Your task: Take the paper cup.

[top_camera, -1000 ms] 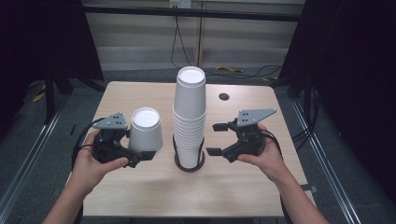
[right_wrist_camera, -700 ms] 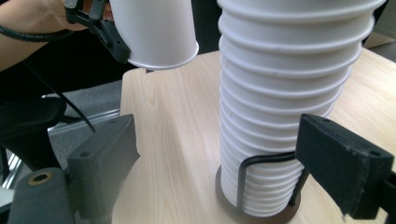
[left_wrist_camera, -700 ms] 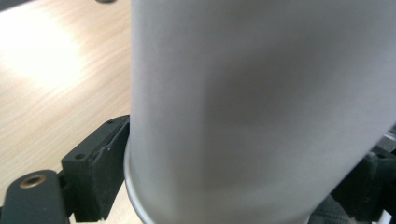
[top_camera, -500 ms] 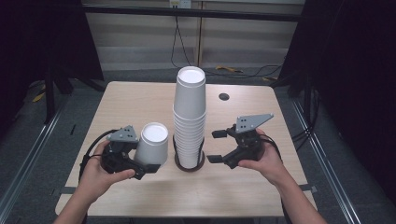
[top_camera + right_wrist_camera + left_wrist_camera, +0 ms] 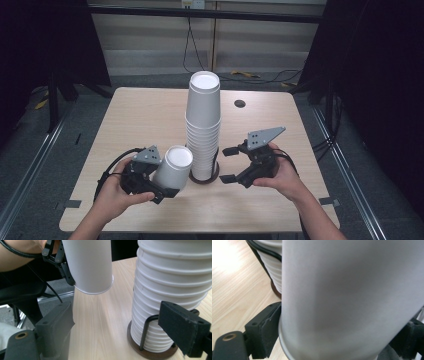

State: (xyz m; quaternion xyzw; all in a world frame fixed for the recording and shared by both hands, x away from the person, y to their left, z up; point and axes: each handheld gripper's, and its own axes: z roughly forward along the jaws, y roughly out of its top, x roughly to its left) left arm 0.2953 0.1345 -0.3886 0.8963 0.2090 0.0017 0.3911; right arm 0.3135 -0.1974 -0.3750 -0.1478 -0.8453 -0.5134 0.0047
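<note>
Left gripper [image 5: 165, 186] fingers pinch single cup [image 5: 172, 167], upside down, tilted, lower left of stack [image 5: 202, 127]. Right gripper [image 5: 231, 165] fingers spread, facing stack base.

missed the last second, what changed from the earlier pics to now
The left claw, shut on an upside-down cup throughout, carried it down and toward the person, tilting it; the cup hangs clear of the table. The right claw came slightly down and back, open throughout. The stack in its holder stayed put.
</note>
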